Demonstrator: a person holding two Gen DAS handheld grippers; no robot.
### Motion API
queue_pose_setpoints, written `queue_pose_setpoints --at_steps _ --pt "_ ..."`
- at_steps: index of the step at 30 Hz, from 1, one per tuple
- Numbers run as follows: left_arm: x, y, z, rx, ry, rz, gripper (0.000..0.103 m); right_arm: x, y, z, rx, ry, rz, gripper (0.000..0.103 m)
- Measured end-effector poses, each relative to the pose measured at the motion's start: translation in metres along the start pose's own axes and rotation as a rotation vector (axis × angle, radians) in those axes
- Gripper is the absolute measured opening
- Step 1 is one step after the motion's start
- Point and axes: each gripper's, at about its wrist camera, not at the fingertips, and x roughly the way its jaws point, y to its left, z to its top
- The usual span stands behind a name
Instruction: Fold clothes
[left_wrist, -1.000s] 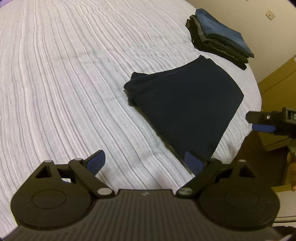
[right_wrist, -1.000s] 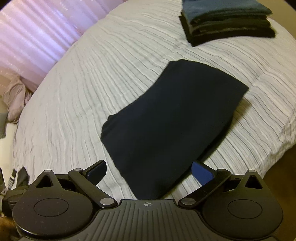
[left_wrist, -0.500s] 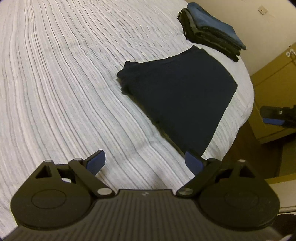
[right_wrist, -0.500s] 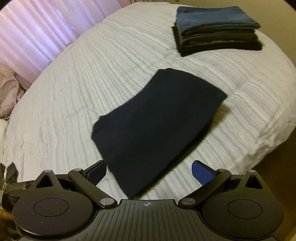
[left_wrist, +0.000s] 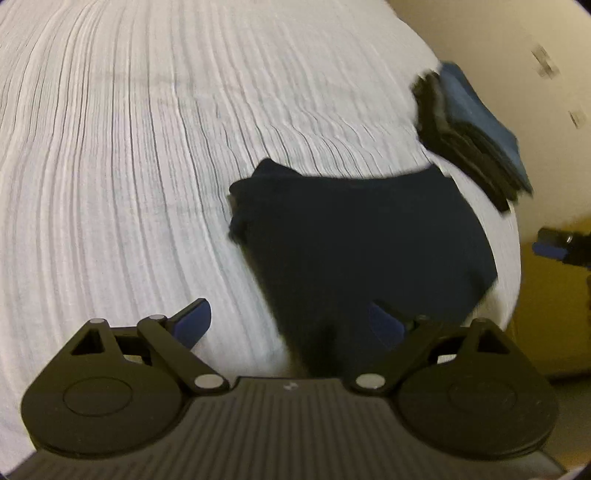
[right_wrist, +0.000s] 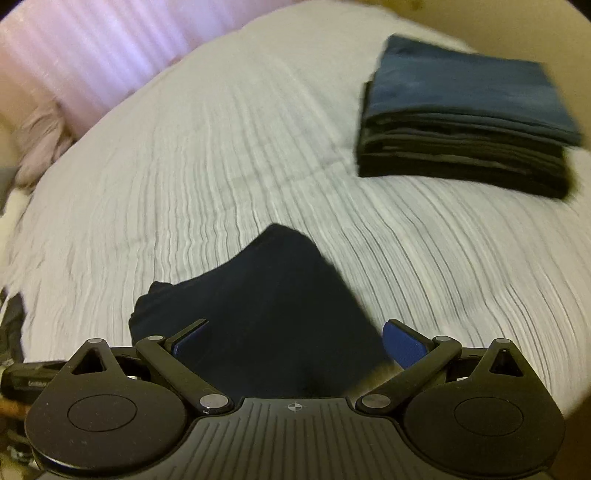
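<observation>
Both the left gripper (left_wrist: 288, 325) and right gripper (right_wrist: 295, 341) hold their jaws wide apart over the dark folded cloth (left_wrist: 362, 243), and no writing shows anywhere.

The left gripper (left_wrist: 288, 325) was held with its two blue-padded fingers spread wide apart, nothing between them. The right gripper (right_wrist: 295, 341) was likewise spread wide and empty. In the left wrist view, the right gripper's (left_wrist: 554, 245) fingertip showed at the far right edge, well apart from the left one.
</observation>
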Motion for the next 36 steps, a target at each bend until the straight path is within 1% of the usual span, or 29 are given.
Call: queue_pose_setpoints --at_steps 3,6,7,8,9,10,16,18,21,22,23,24,25,26,28,29,30,31,33,34,36 --pt "0.015 -0.003 0.005 -0.068 -0.017 0.009 0.084 0.042 -0.022 0.031 -0.088 0.079 0.069 0.102" --pt "0.024 -0.005 0.008 -0.099 -0.012 0.051 0.081 0.080 -0.038 0.051 -0.140 0.143 0.124 0.100" --pt "0.026 -0.006 0.009 -0.102 -0.010 0.062 0.081 0.092 -0.043 0.055 -0.151 0.164 0.150 0.097" --pt "0.027 -0.007 0.011 -0.104 -0.008 0.071 0.081 0.101 -0.047 0.057 -0.155 0.185 0.166 0.083" --pt "0.028 -0.007 0.012 -0.106 -0.006 0.080 0.081 0.111 -0.050 0.058 -0.158 0.206 0.182 0.072" --pt "0.029 -0.008 0.013 -0.104 -0.006 0.081 0.081 0.120 -0.053 0.060 -0.161 0.227 0.197 0.072" --pt "0.040 0.000 0.025 -0.094 -0.002 0.046 0.081 0.145 -0.059 0.050 -0.106 0.277 0.281 0.072" --pt "0.046 0.006 0.030 -0.101 -0.002 0.035 0.081 0.148 -0.065 0.048 -0.081 0.268 0.283 0.072" --pt "0.058 0.018 0.039 -0.159 0.006 -0.028 0.080 0.152 -0.074 0.045 -0.041 0.262 0.299 0.073" --pt "0.059 0.018 0.041 -0.152 0.001 -0.037 0.079 0.153 -0.077 0.044 -0.028 0.260 0.304 0.075" --pt "0.059 0.017 0.042 -0.134 -0.007 -0.039 0.079 0.155 -0.078 0.043 -0.025 0.260 0.302 0.082" --pt "0.059 0.015 0.044 -0.116 -0.016 -0.042 0.072 0.156 -0.079 0.042 -0.027 0.262 0.302 0.084" --pt "0.059 0.013 0.046 -0.099 -0.024 -0.045 0.053 0.157 -0.080 0.044 -0.027 0.264 0.312 0.084" --pt "0.059 0.012 0.047 -0.081 -0.033 -0.047 0.048 0.158 -0.082 0.045 -0.028 0.266 0.322 0.084" --pt "0.059 0.008 0.050 -0.045 -0.050 -0.052 0.034 0.163 -0.084 0.047 -0.022 0.278 0.349 0.083" --pt "0.059 0.007 0.052 -0.028 -0.059 -0.055 0.030 0.164 -0.085 0.047 -0.012 0.284 0.358 0.082" --pt "0.054 -0.001 0.053 0.025 -0.076 -0.054 0.024 0.165 -0.086 0.046 -0.003 0.290 0.367 0.073" --pt "0.047 -0.011 0.053 0.091 -0.097 -0.051 0.022 0.163 -0.086 0.046 -0.003 0.292 0.352 0.070" --pt "0.038 -0.024 0.060 0.167 -0.125 -0.065 0.022 0.153 -0.087 0.048 0.008 0.283 0.343 0.051" --pt "0.034 -0.029 0.065 0.200 -0.138 -0.074 0.022 0.145 -0.090 0.049 0.019 0.272 0.345 0.049" --pt "0.037 -0.032 0.077 0.223 -0.142 -0.098 0.023 0.133 -0.099 0.049 0.054 0.239 0.355 0.048"
